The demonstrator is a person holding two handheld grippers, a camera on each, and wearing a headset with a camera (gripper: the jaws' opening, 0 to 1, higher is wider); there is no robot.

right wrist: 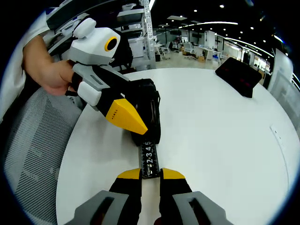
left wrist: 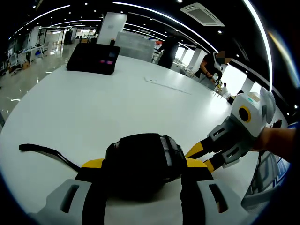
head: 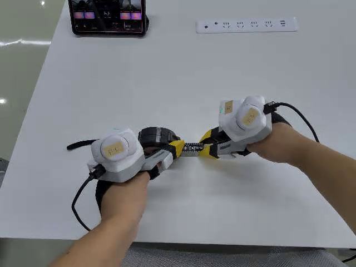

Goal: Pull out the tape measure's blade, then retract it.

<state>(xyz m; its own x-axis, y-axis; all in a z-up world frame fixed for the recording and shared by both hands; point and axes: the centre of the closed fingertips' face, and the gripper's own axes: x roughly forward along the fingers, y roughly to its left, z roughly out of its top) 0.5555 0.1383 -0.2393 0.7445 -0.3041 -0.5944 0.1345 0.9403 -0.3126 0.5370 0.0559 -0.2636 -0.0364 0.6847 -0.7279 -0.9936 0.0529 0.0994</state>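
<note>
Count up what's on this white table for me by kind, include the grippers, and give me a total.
tape measure: 1
power strip: 1
tablet, screen lit: 1
grippers: 2, the left gripper clamped on the tape measure, the right gripper pinching its blade
Total: 5

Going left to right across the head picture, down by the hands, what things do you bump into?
thin black strap → round black tape measure case → short black blade with white numbers → white right gripper with yellow jaw tips, pinching the blade → black cable
</note>
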